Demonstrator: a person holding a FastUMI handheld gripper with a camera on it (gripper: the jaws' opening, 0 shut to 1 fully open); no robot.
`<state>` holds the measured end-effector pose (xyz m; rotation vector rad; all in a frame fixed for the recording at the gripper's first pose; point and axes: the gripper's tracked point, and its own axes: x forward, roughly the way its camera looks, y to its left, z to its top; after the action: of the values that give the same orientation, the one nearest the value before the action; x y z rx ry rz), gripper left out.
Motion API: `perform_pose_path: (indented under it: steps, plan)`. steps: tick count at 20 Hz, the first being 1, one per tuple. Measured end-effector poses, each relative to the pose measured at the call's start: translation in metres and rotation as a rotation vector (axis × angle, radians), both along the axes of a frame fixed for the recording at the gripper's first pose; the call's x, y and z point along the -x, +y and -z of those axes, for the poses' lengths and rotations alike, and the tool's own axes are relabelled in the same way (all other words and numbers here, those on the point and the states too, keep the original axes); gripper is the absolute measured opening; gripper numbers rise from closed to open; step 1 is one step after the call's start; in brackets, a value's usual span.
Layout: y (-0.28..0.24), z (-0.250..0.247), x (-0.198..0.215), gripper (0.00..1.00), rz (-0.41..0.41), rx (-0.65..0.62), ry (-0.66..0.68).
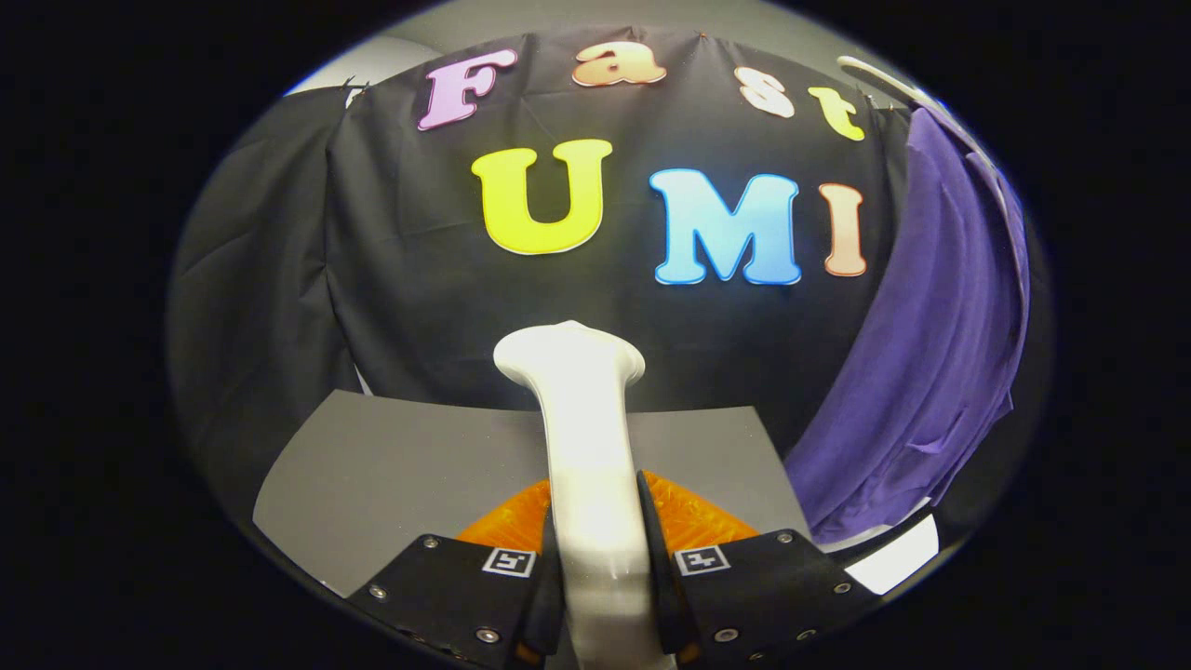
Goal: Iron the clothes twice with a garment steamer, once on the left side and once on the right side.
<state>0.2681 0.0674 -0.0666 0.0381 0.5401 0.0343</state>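
A white garment steamer (582, 437) stands upright between my fingers, its handle clamped by both of them and its flared head rising just ahead, above the grey table (391, 465). My gripper (595, 540) is shut on the handle. A purple garment (930, 372) hangs on a white hanger (879, 76) to the right, beyond the fingers and apart from the steamer head. The lower end of the steamer is hidden behind the gripper body.
The grey table's far edge meets the black cloth wall (419, 279) behind the steamer. A white surface (898, 558) shows under the garment's hem at the right. Black cloth also hangs on the left side.
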Motion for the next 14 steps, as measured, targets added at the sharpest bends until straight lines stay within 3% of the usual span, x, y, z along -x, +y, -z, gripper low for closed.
perform_pose_path:
  steps: [14]
  plan:
    - [-0.103,-0.103,0.131,0.40,-0.022,0.014,-0.249]
